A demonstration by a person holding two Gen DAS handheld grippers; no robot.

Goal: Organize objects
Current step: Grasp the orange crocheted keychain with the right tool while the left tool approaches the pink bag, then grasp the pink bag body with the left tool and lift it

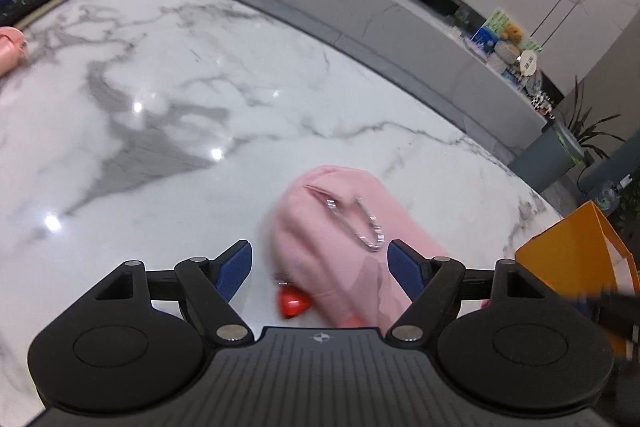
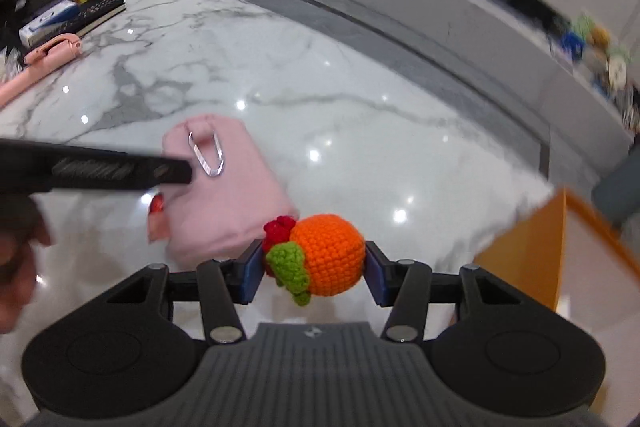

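A pink fabric pouch (image 1: pixel 340 227) with a silver carabiner (image 1: pixel 366 227) lies on the white marble table (image 1: pixel 180 87). My left gripper (image 1: pixel 320 263) hangs over its near end, open, the blue pads either side of the pouch and not pressing on it. A small red object (image 1: pixel 294 303) peeks out beside the pouch. My right gripper (image 2: pixel 314 267) is shut on an orange crochet ball (image 2: pixel 328 259) with a green leaf and a red flower, held above the table. The pouch (image 2: pixel 232 195) sits just beyond it to the left. An orange open box (image 2: pixel 532 255) stands at the right.
At the far left lie a pink stick-like thing (image 2: pixel 48 57), a black keyboard on a book (image 2: pixel 94 11) and a blue-white box (image 2: pixel 48 21). A hand (image 2: pixel 20 267) holds the left gripper. The orange box (image 1: pixel 576 255) stands at the table's right edge. A grey ledge runs behind.
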